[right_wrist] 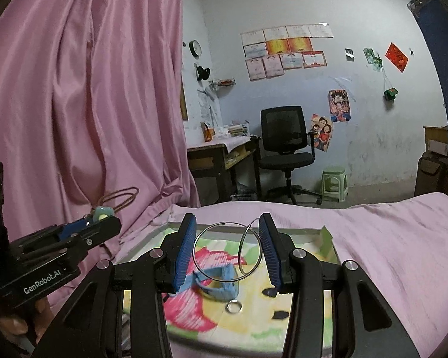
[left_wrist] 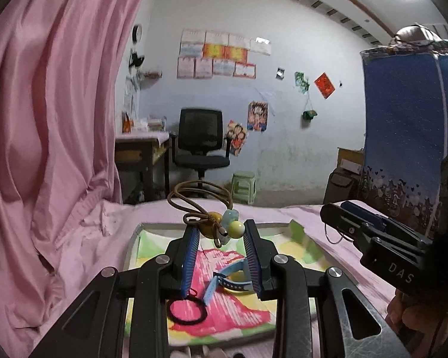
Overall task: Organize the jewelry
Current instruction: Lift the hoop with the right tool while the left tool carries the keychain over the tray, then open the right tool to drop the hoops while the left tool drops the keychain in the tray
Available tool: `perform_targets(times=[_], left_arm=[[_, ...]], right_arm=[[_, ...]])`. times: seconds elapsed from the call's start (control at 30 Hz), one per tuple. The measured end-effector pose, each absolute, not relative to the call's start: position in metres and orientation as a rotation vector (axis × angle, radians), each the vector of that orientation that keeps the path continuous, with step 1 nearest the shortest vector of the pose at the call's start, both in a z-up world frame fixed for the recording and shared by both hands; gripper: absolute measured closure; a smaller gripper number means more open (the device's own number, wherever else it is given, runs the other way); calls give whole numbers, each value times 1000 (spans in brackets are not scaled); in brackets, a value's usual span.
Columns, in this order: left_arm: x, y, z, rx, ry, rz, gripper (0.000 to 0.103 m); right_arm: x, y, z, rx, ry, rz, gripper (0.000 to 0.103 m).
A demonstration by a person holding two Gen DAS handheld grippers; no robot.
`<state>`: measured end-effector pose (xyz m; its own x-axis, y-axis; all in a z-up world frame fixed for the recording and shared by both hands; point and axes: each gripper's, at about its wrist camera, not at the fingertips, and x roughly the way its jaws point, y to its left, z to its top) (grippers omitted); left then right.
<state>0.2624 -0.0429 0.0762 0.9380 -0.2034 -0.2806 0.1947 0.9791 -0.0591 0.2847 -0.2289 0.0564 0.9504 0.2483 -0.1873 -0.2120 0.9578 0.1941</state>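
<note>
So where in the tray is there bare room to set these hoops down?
The tray is barest at its right side, between the small silver ring and the green corner flap. The middle is crowded by the blue watch; the near left holds the black hair tie.

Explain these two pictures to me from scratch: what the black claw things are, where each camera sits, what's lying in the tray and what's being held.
Each black claw is a hand-held gripper with blue pads, worked by a person, not a robot arm. A fisheye camera on each looks along its fingers.

The left camera shows the left gripper holding a brown cord necklace with beads between its fingertips.

The right camera shows the right gripper carrying two silver hoop earrings.

Below, on the pink bedsheet, a colourful tray holds a blue watch, a black hair tie and a small ring.
</note>
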Motion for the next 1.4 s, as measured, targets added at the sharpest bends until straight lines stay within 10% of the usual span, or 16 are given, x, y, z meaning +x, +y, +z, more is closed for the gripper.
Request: perform_targets(times=[1.17,1.4], left_arm=[[360,-24,-13,-98,927,-187,76],[343,-10,2,-161,809,-191,46]], right_arm=[[361,-221,-48,171,795,189,62],[344,-227,-34,198,712,191,56]])
